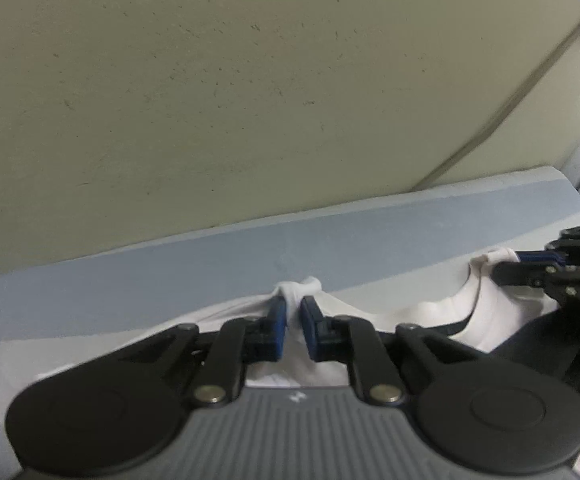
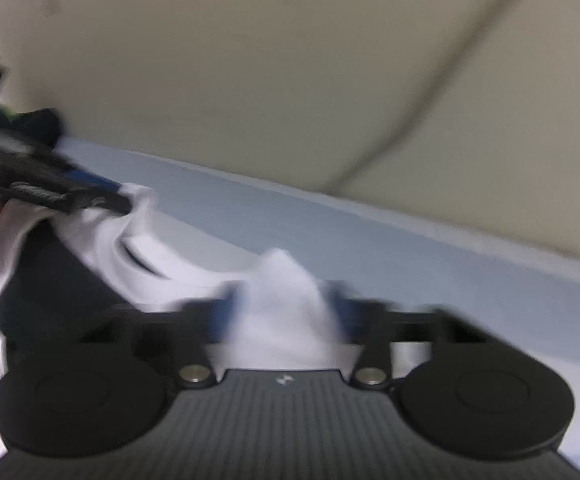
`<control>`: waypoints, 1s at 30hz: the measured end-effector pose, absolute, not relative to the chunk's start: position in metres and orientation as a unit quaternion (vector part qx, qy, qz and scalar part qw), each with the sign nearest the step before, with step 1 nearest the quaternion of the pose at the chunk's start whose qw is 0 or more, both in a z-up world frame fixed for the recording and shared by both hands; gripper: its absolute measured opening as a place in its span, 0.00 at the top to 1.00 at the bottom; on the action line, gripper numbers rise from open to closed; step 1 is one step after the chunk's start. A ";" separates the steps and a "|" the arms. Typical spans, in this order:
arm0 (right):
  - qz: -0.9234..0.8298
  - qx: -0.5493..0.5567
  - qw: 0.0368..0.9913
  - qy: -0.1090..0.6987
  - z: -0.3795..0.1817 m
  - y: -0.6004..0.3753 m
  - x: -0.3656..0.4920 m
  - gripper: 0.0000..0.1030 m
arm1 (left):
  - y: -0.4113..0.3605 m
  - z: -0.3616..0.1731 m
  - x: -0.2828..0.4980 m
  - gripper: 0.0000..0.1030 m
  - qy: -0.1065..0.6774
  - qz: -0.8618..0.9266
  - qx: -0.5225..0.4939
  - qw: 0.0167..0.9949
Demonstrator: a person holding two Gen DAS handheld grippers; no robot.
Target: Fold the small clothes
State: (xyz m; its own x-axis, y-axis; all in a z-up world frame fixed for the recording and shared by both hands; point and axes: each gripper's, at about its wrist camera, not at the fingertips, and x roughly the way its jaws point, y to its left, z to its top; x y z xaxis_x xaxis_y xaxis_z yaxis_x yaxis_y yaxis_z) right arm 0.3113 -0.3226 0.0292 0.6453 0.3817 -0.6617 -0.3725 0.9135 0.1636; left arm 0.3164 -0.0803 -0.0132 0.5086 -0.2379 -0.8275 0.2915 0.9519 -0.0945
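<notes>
Left claw [image 1: 293,308] and blurred right claw [image 2: 282,300] each pinched tight on white garment [image 1: 409,312], lower cloth hidden.

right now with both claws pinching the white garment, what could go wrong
1. The left claw holds only a small bunched tip of the white garment; it could slip out.
2. The right claw view is blurred, so the grip there is uncertain.
3. Fabric sags between them and may fold unevenly.
</notes>
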 end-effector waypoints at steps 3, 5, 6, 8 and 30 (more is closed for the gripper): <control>0.187 -0.024 0.923 0.336 0.042 -0.314 0.302 0.92 | -0.078 -0.001 0.306 0.92 0.455 -0.137 0.021 0.880; 0.178 -0.026 0.934 0.308 0.057 -0.315 0.289 0.92 | -0.072 0.015 0.292 0.92 0.436 -0.136 0.006 0.890; 0.177 -0.024 0.940 0.291 0.068 -0.318 0.279 0.92 | -0.069 0.026 0.281 0.92 0.423 -0.139 -0.003 0.896; 0.178 -0.022 0.948 0.264 0.087 -0.321 0.252 0.92 | -0.062 0.047 0.256 0.92 0.398 -0.147 -0.014 0.906; 0.167 0.001 0.949 0.268 0.007 -0.272 -0.034 0.84 | 0.009 -0.018 -0.052 0.87 0.411 -0.233 -0.078 0.878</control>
State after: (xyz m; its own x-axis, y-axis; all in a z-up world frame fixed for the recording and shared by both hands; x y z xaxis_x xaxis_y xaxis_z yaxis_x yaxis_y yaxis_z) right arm -0.0342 -0.2718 0.0067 0.8004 0.3175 -0.5085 -0.3163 0.9442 0.0919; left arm -0.0515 0.0085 -0.0178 0.5536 -0.4735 -0.6851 0.3445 0.8792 -0.3292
